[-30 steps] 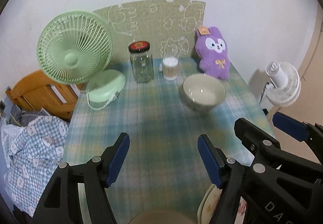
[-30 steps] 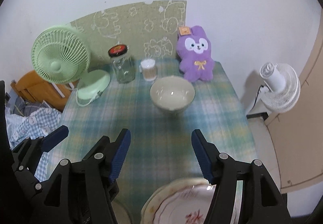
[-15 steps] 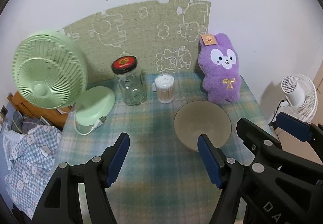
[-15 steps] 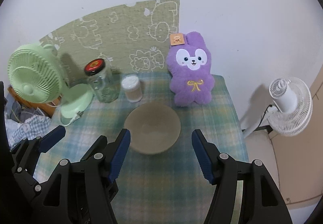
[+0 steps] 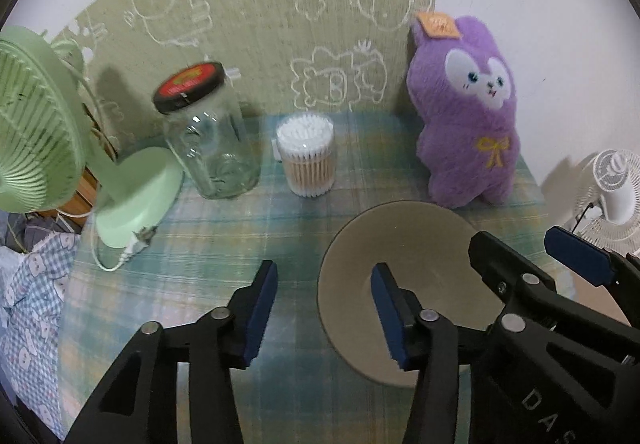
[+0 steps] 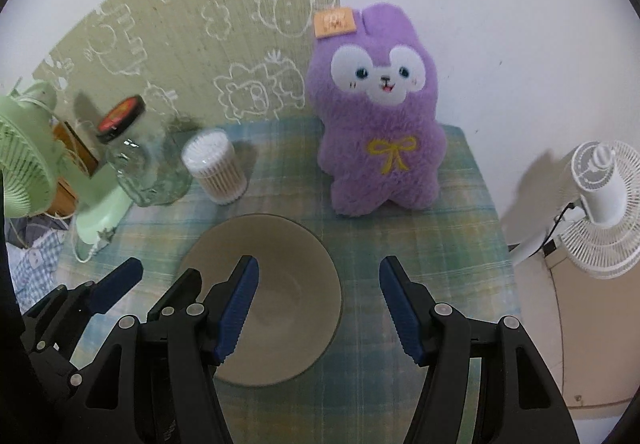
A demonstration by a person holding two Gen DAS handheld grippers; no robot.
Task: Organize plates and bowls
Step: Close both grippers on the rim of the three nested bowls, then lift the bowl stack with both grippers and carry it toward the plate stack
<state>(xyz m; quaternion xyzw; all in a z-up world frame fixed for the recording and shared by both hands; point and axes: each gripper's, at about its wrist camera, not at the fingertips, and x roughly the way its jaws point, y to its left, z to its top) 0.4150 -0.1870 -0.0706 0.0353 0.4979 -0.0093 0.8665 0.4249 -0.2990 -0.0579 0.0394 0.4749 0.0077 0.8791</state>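
Round, smooth beige bowl [image 6: 280, 284] on plaid cloth [image 6: 420, 244], before fuzzy purple plush [image 6: 380, 115]. Left gripper [image 5: 324, 308] wide open, empty, straddling bowl's left rim. Right gripper [image 6: 318, 308] wide open, empty, straddling right rim. Behind: glass jar [image 5: 212, 147], cylindrical swab tub [image 5: 306, 155].

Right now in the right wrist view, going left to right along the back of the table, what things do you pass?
Green fan → glass jar → cotton swab container → purple plush bunny → white fan, which stands off the table.
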